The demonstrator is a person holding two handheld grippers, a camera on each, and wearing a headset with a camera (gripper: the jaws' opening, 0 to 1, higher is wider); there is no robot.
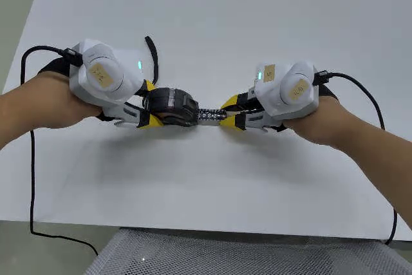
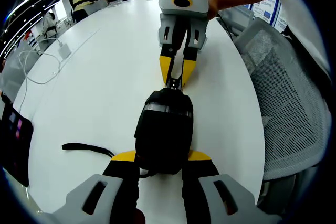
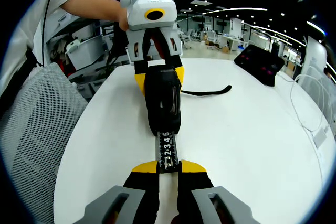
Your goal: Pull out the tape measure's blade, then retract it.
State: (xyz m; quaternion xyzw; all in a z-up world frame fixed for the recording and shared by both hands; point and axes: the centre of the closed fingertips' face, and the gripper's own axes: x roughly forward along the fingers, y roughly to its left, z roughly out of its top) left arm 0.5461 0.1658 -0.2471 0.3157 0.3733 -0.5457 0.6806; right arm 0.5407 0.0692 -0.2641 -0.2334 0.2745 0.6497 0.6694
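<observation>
Gripping the tape measure [image 1: 172, 106], left tool [image 1: 151, 103], right tool [image 1: 229, 113] opposite, clenched on the short blade [image 1: 211, 115]

The tape measure [image 1: 170, 106] between the left gripper's [image 1: 152, 103] jaws is black, with a grey band across its case. Its blade [image 3: 167, 149], reaching to the right gripper [image 3: 168, 167], is black with white numerals (2, 3, 4 and 5 read clearly). Both grippers have pale white-grey bodies, black jaws with yellow tips, a small green light and a tan sticker. Just beside the left gripper is a black strap [image 1: 152, 56]. Under both grippers is a plain white table [image 1: 212, 178].
</observation>
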